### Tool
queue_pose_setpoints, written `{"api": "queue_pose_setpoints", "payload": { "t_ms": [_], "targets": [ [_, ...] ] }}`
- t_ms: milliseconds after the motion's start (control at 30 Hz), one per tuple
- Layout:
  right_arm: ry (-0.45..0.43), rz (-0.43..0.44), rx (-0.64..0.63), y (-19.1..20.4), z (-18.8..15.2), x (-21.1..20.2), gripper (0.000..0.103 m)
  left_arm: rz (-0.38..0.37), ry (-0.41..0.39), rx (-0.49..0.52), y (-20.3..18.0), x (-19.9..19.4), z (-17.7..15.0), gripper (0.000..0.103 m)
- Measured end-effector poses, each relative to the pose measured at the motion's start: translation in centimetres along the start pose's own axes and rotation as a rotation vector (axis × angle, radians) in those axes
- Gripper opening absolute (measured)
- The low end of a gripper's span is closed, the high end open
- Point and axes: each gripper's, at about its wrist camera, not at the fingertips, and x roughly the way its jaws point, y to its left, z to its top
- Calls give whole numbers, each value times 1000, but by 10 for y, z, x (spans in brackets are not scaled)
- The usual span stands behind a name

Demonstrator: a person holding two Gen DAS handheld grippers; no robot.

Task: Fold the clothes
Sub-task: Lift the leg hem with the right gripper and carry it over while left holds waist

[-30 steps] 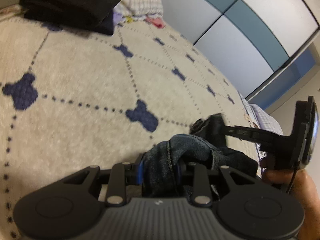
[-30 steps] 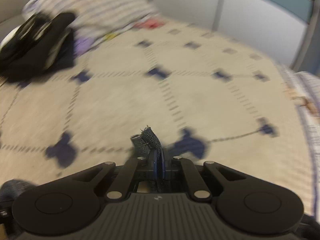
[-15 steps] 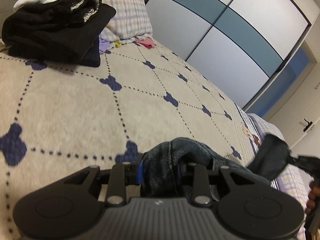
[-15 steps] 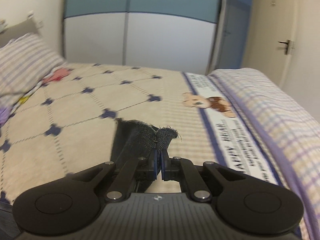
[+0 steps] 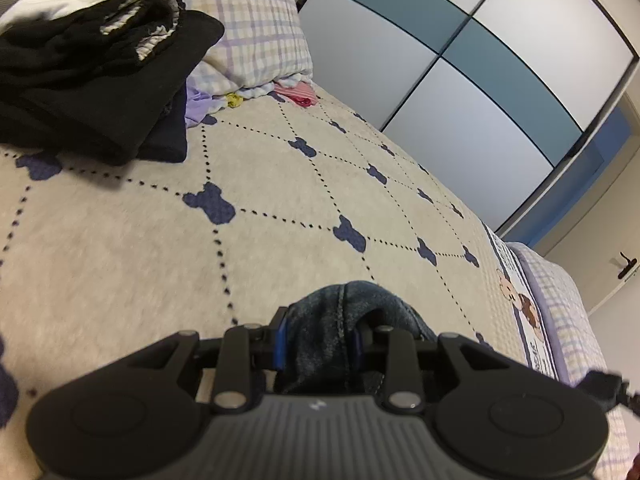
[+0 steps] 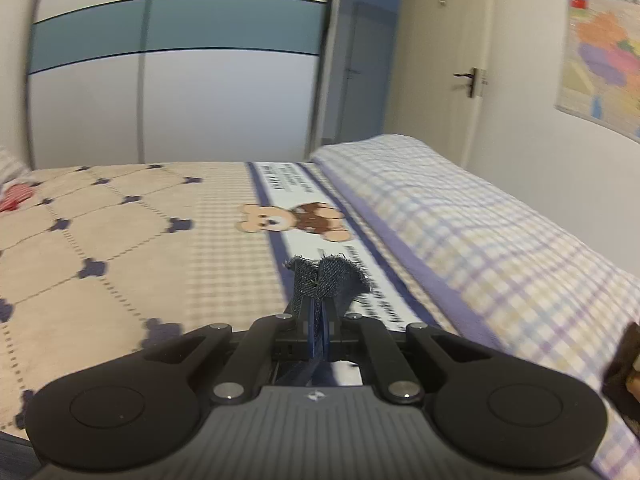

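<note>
Low in the left wrist view, the left gripper (image 5: 320, 332) is clamped on a thick bunch of the denim garment (image 5: 340, 320), probably a seamed edge. In the right wrist view, the right gripper (image 6: 319, 320) pinches a thin frayed denim edge (image 6: 328, 276), its pads nearly together. Holding two separate spots likely lets the person spread the cloth over the bed cover (image 5: 120, 260) before folding. Farther off, in the upper left of the left view, a stack of black clothes (image 5: 92, 72) rests against a checked pillow (image 5: 248, 28); a wardrobe (image 5: 460, 80) stands behind.
</note>
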Motion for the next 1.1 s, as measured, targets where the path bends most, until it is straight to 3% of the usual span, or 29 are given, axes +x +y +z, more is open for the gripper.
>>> {"api": "queue_pose_setpoints", "payload": {
  "t_ms": [233,400,533,600,733,1100],
  "targets": [
    [70,7,52,-19,-17,12,5,0,83,10,2,27,4,32],
    [81,31,42,-22,-21,4,11,-13,109,40,2,26,4,40],
    [79,54,58,-28,-19,-9,17,-30,109,62,0,9,0,51],
    [80,64,61,-30,-18,-17,20,-55,117,39,2,-3,-3,61],
    [78,83,70,-38,-21,-38,28,-68,155,3,4,-28,-14,62],
    [132,127,114,-64,-56,-89,31,-29,234,-32,21,-84,-59,64]
  ]
}}
